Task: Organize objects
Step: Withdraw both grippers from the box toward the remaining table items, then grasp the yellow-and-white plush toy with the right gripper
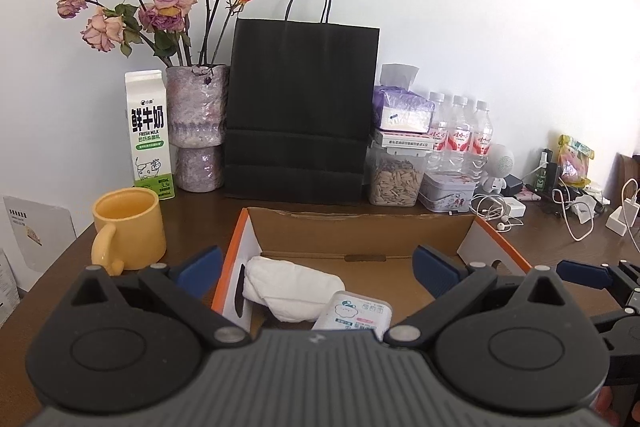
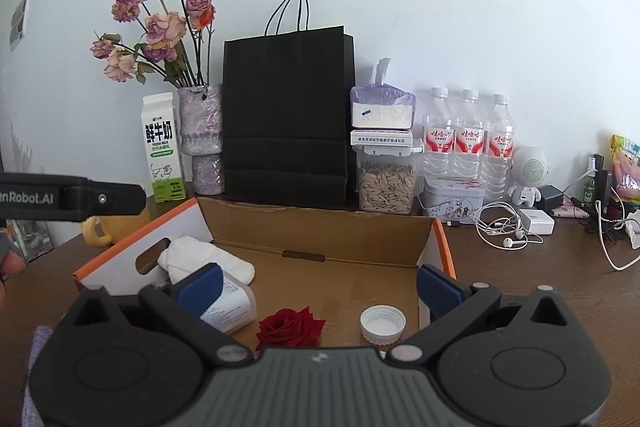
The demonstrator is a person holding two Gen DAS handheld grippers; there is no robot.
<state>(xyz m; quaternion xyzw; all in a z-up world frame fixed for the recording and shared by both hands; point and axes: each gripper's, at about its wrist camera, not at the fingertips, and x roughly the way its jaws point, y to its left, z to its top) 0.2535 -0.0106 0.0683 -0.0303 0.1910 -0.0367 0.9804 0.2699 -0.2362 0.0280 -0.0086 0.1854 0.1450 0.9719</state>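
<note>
An open cardboard box (image 1: 360,227) (image 2: 320,227) with orange edges sits on the brown table in front of both grippers. Inside it lie a folded white cloth (image 1: 292,287) (image 2: 192,255), a white wipes pack (image 1: 354,313) (image 2: 230,307), a red rose head (image 2: 290,327) and a white bottle cap (image 2: 383,323). My left gripper (image 1: 318,273) hangs open over the box's near left part, nothing between its fingers. My right gripper (image 2: 318,289) is open above the near side of the box, empty. The left gripper's side (image 2: 72,197) shows at the left of the right wrist view.
Along the wall stand a milk carton (image 1: 150,135), a vase of dried roses (image 1: 196,127), a black paper bag (image 1: 300,107), a seed container (image 1: 396,177) under a tissue pack, three water bottles (image 1: 460,135) and a tin (image 1: 448,191). A yellow mug (image 1: 128,227) sits left; earphones and chargers (image 1: 504,211) lie right.
</note>
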